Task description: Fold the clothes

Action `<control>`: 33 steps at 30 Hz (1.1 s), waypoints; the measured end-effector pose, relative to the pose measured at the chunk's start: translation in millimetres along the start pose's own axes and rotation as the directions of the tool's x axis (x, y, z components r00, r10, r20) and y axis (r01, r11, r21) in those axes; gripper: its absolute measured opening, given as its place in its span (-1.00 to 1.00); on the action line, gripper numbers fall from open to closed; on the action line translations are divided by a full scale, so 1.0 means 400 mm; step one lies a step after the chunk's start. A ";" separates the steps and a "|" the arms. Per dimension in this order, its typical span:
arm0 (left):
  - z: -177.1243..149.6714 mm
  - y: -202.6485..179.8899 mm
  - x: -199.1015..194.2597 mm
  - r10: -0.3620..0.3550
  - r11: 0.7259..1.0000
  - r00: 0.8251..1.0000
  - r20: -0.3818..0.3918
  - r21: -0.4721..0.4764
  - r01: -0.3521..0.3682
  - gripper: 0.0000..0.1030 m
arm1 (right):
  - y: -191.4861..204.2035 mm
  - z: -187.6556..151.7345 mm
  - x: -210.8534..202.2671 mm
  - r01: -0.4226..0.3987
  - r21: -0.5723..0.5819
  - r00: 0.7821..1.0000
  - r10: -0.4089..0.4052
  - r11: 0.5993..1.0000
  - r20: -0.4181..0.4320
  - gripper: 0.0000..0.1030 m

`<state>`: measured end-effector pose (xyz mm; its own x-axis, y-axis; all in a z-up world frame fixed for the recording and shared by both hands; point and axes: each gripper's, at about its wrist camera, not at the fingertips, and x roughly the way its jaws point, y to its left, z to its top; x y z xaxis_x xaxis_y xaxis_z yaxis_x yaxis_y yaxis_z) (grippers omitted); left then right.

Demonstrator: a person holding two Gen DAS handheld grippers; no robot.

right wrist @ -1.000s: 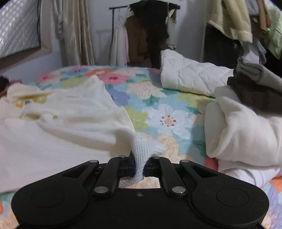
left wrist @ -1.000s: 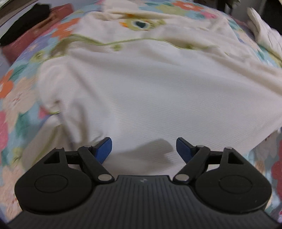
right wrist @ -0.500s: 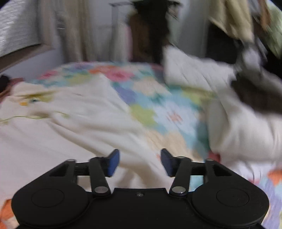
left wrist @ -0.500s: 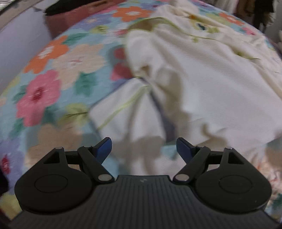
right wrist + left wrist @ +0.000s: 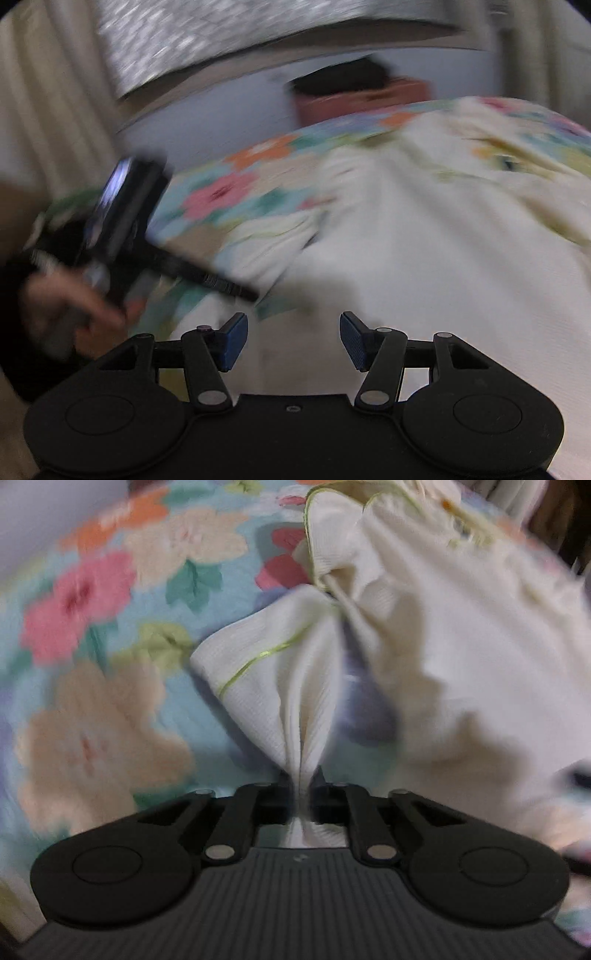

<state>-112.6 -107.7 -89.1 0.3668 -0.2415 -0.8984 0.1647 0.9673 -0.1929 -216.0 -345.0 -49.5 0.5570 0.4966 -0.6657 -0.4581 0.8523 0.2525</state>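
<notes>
Stage: early, no fold visible | cream ribbed knit garment (image 5: 461, 657) lies spread on flowered bed (image 5: 92, 709) | left gripper (image 5: 303, 794) clamped on its sleeve | right gripper (image 5: 293, 341) apart, empty.

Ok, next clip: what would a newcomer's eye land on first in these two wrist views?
First, the left claw shut on a pinched fold of the cream garment, which fans out above it in the middle of the left wrist view, over the flowered bedspread. In the blurred right wrist view, the right claw stands open and empty above the same cream cloth, with a hand gripping the other black tool at the left edge.
</notes>
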 end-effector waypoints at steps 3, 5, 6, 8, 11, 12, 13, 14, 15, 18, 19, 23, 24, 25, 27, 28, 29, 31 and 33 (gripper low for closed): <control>-0.012 0.039 -0.077 -0.127 0.985 0.992 0.029 -0.114 0.129 -0.85 | 0.019 -0.004 0.025 -0.076 -0.007 0.996 0.075 0.997 -0.043 0.19; -0.026 0.034 -0.127 -0.117 0.988 0.990 0.076 -0.093 0.124 -0.85 | 0.020 -0.009 0.041 -0.137 0.031 0.988 0.139 0.990 -0.070 0.19; -0.032 0.032 -0.150 -0.128 0.987 0.987 0.102 -0.086 0.137 -0.85 | 0.020 -0.012 0.049 -0.167 0.052 0.982 0.171 0.985 -0.082 0.20; -0.030 0.040 -0.172 -0.207 0.971 0.972 0.112 -0.098 0.218 -0.85 | 0.024 -0.010 0.066 -0.210 0.084 0.972 0.217 0.974 -0.089 0.20; -0.033 0.037 -0.201 -0.267 0.956 0.957 0.115 -0.092 0.277 -0.85 | 0.048 0.003 0.100 -0.225 0.088 0.968 0.233 0.970 -0.088 0.21; -0.032 0.035 -0.209 -0.268 0.956 0.956 0.120 -0.086 0.279 -0.85 | 0.057 0.005 0.117 -0.207 0.086 0.970 0.216 0.975 -0.113 0.11; -0.032 0.034 -0.217 -0.269 0.957 0.955 0.125 -0.081 0.280 -0.85 | 0.060 0.006 0.137 -0.173 0.102 0.970 0.187 0.980 -0.156 -0.47; -0.031 0.032 -0.225 -0.269 0.957 0.954 0.131 -0.076 0.281 -0.85 | 0.053 0.003 0.158 -0.157 0.154 0.962 0.187 0.975 -0.200 -0.80; -0.038 0.025 -0.240 -0.265 0.958 0.955 0.135 -0.072 0.276 -0.85 | 0.040 -0.006 0.173 -0.185 0.239 0.947 0.238 0.953 -0.216 -0.84; -0.033 0.029 -0.255 -0.261 0.960 0.956 0.132 -0.066 0.271 -0.85 | 0.044 -0.023 0.161 -0.285 0.337 0.905 0.368 0.897 -0.212 -0.85; -0.035 0.032 -0.265 -0.270 0.957 0.954 0.131 -0.068 0.280 -0.85 | 0.058 -0.024 0.147 -0.316 0.340 0.891 0.400 0.886 -0.215 -0.85; -0.040 0.030 -0.288 -0.334 0.938 0.938 0.089 -0.067 0.340 -0.83 | 0.114 -0.010 0.088 -0.479 0.382 0.791 0.577 0.790 -0.204 -0.85; -0.046 0.026 -0.291 -0.347 0.934 0.935 0.075 -0.060 0.352 -0.83 | 0.128 -0.007 0.075 -0.501 0.371 0.775 0.597 0.781 -0.209 -0.85; -0.052 0.025 -0.289 -0.352 0.933 0.934 0.056 -0.056 0.355 -0.81 | 0.139 -0.005 0.066 -0.521 0.363 0.760 0.613 0.773 -0.216 -0.85; -0.067 0.024 -0.269 -0.327 0.943 0.945 0.021 -0.058 0.328 -0.80 | 0.153 -0.014 0.062 -0.542 0.368 0.736 0.638 0.755 -0.225 -0.85; -0.074 0.022 -0.255 -0.303 0.952 0.953 0.005 -0.048 0.303 -0.79 | 0.157 -0.023 0.069 -0.541 0.371 0.733 0.639 0.755 -0.233 -0.85; -0.080 0.022 -0.236 -0.278 0.960 0.961 -0.014 -0.047 0.277 -0.79 | 0.160 -0.034 0.080 -0.534 0.374 0.732 0.636 0.758 -0.245 -0.85; -0.090 0.026 -0.191 -0.242 0.970 0.968 -0.071 -0.052 0.239 -0.79 | 0.165 -0.059 0.114 -0.509 0.394 0.726 0.628 0.765 -0.280 -0.85; -0.098 0.027 -0.168 -0.236 0.971 0.966 -0.106 -0.048 0.232 -0.80 | 0.174 -0.075 0.140 -0.498 0.415 0.713 0.632 0.761 -0.304 -0.85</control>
<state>-171.3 -78.3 -46.3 0.2183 -0.4537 -0.8640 0.2016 0.8872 -0.4149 -237.4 -262.9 -90.1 -0.1030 0.8428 -0.5283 -0.3384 0.4698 0.8154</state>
